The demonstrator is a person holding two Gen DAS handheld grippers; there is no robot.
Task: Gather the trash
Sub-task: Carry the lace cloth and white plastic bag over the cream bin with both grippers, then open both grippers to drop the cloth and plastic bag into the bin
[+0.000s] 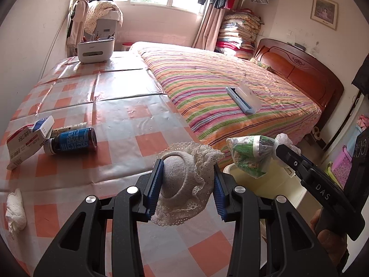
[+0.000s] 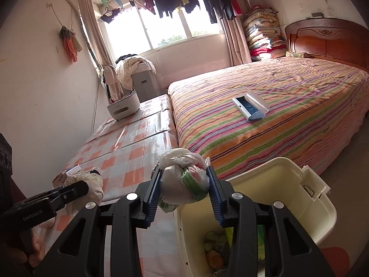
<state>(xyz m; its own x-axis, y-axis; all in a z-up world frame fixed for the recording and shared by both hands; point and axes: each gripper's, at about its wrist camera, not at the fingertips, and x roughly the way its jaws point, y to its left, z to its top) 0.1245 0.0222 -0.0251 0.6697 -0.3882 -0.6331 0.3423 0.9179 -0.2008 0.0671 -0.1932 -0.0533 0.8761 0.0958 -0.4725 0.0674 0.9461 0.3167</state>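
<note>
My left gripper is shut on a rolled grey sock with a lace cuff, held above the near edge of the checked table. In the right wrist view that sock and the left gripper show at the lower left. My right gripper is shut on a knotted plastic bag of trash, which hangs by the rim of a cream bin. The same bag hangs over the bin in the left wrist view, with the right gripper gripping its knot.
On the table lie a dark blue bottle, two small cartons, a crumpled tissue and a white organiser. A striped bed with a white and blue brush case lies beside it. The bin holds scraps.
</note>
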